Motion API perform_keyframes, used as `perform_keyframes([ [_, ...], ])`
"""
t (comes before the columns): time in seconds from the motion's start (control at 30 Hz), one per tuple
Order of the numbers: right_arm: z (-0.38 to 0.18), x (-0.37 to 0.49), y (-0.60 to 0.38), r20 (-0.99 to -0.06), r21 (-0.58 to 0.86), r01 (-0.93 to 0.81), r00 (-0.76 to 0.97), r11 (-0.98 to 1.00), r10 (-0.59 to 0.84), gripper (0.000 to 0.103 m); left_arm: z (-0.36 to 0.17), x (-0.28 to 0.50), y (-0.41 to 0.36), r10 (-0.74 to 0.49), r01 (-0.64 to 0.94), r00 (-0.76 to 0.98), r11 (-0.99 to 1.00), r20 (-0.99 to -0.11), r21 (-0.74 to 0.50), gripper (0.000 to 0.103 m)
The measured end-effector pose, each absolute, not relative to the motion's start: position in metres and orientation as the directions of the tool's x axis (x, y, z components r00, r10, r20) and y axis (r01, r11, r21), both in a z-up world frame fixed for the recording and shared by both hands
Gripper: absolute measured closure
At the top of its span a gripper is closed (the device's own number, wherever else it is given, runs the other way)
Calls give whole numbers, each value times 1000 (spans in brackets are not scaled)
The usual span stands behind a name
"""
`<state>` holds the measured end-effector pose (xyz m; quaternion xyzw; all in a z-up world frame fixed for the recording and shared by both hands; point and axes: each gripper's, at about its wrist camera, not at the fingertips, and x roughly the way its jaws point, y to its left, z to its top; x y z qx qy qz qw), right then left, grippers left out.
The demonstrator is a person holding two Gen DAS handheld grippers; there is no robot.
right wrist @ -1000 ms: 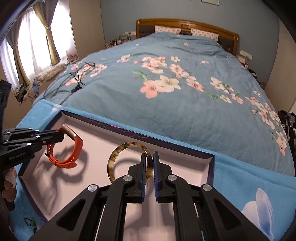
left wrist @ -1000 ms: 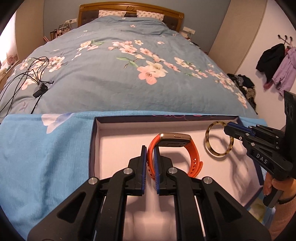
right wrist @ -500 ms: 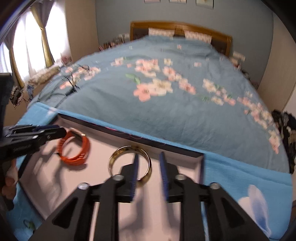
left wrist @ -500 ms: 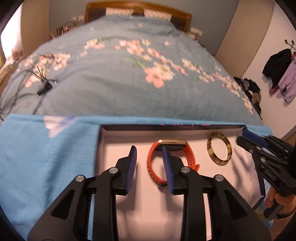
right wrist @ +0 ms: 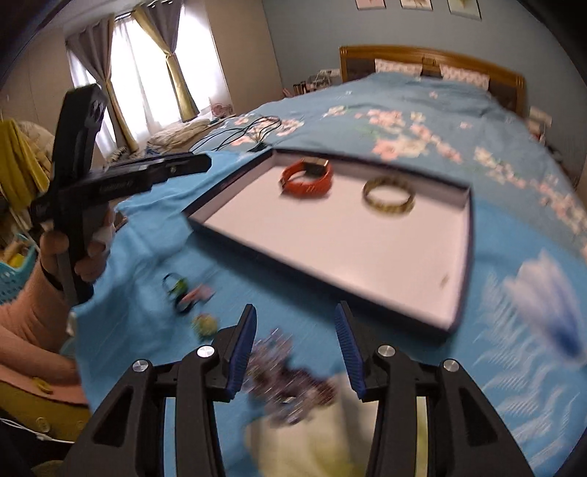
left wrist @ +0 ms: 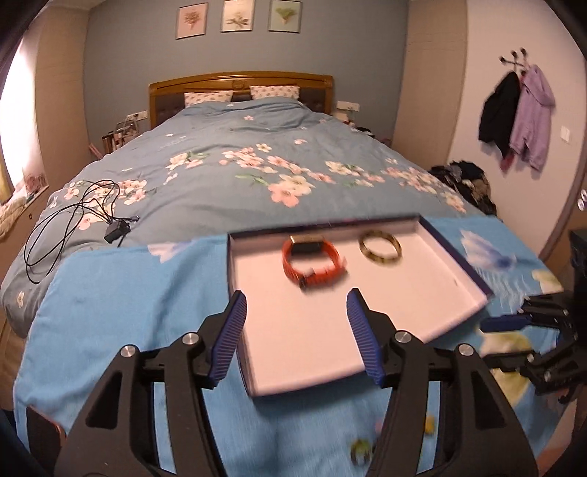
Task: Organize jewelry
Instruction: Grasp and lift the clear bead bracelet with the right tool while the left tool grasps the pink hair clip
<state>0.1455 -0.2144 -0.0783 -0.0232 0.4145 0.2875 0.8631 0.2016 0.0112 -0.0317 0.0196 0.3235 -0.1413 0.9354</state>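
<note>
Orange band and mottled bangle placed in tray; small pieces on cloth remain. Both grippers, left gripper and right gripper, opening, nothing between jaws.

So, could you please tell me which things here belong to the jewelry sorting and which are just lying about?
Belongs to the job:
- tray
- orange watch band
- tortoiseshell bangle
- small pieces on the blue cloth
- left gripper and right gripper, both empty, jaws opening

Lying about:
- black cable
- hanging jackets
- framed pictures
</note>
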Motion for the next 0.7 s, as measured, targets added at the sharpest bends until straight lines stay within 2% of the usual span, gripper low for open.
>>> perform_keyframes([
  [0.17,-94,139,-214,-733,262,-490,459,831,502,63,-47,167,8,-282,326,726,944,-627,-46,47],
  [0.23,-98,140,-212,-736,285,-487,441,826,514,68,-52,159,7,-290,340,717,939,-634,-46,47],
  [0.3,-102,138,-211,-737,306,-483,426,820,525,80,-54,150,7,-294,347,713,937,-637,-44,46],
  [0.47,-105,137,-211,-730,334,-469,419,817,539,93,-58,142,7,-306,356,703,933,-642,-54,45],
  [0.7,-91,125,-225,-694,330,-449,480,830,536,95,-59,131,2,-346,406,687,912,-639,-58,45],
])
